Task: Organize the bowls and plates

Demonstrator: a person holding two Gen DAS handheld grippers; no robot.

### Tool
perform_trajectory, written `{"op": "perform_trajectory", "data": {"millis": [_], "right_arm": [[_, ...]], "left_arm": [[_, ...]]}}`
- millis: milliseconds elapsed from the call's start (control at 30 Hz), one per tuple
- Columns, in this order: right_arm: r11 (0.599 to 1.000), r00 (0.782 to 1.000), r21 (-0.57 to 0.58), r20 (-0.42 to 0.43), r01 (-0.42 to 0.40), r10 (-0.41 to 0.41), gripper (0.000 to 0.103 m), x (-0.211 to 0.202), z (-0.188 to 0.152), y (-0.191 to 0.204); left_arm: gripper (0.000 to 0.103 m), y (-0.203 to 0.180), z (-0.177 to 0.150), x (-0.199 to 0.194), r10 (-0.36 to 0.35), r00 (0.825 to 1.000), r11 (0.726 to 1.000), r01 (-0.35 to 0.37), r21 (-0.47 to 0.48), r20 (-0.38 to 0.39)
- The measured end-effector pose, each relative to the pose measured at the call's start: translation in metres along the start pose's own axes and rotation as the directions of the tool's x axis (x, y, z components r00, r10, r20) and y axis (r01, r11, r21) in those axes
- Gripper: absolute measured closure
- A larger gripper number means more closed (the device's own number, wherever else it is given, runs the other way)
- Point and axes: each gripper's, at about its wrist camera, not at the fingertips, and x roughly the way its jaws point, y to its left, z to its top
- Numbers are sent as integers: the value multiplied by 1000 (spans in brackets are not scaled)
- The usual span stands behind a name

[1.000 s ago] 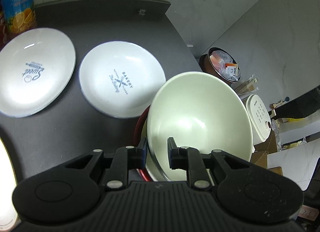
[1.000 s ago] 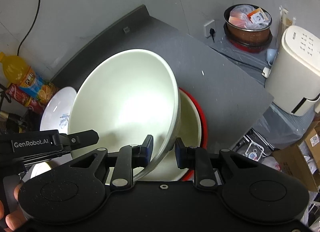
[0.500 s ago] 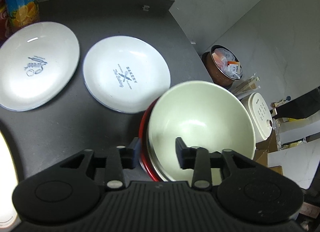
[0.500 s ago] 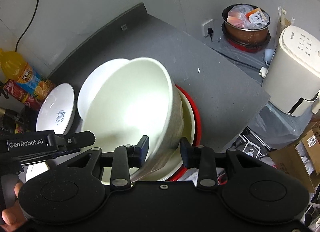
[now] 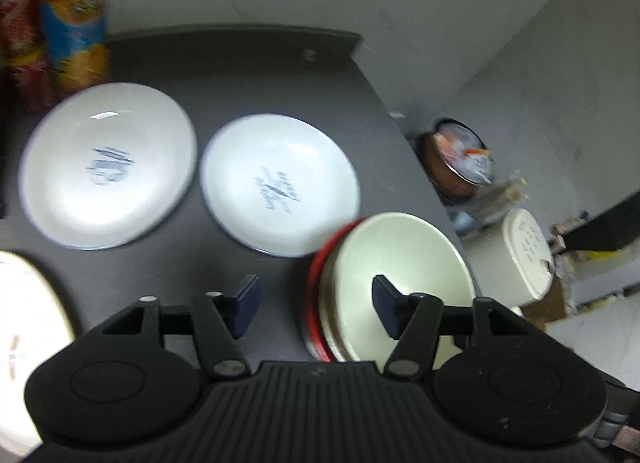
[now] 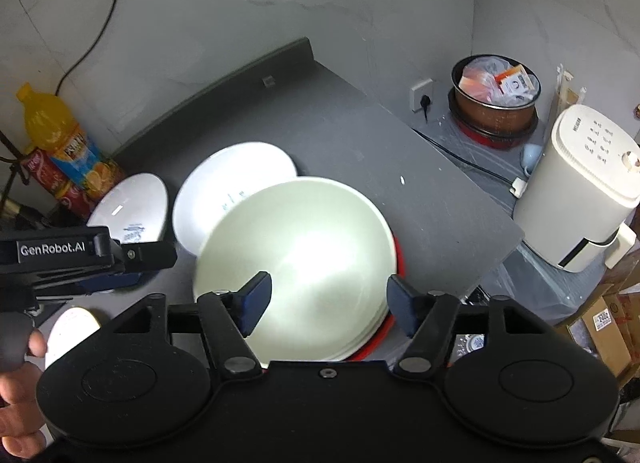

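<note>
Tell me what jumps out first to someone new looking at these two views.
The big pale green bowl nested in a stack with a red-rimmed one, near the dark counter's edge, glaring under the light. Both the right tool and left tool hang open over it, holding nothing. Behind it lie two white printed plates side by side, with an orange juice bottle at the wall.

Both wrist views look steeply down, sharing the cream bowl (image 5: 400, 263) (image 6: 296, 263).
</note>
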Motion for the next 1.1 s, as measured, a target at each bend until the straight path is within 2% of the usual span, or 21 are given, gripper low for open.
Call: {"op": "perform_trajectory", "data": {"millis": [67,233,333,433,667,1100], "right_arm": [[1000,1000,3,10,-8,8,33,-3,2,0],[999,999,-3,23,-36,36,21,-8,2,7],[998,998,-14,38,-56,57,13,-10,3,13],[998,997,-19,47,-66,66,8,-13,4,19],[993,994,-58,47,-98,101,5,-13,1,40],[969,983,-162,-15,-185,185,5,-2,-3,90]], "left_arm": [[37,2,-2,-9,4,999,1000,-5,11,34],[29,13,-6,-24,15,999,1000,-15,6,47],[24,21,-8,-32,53,997,999,-53,-2,62],[22,30,-9,-42,96,991,995,-96,-8,91],[21,60,-18,-56,124,988,990,-117,-76,92],[21,98,-32,-74,185,979,975,-172,-140,84]]}}
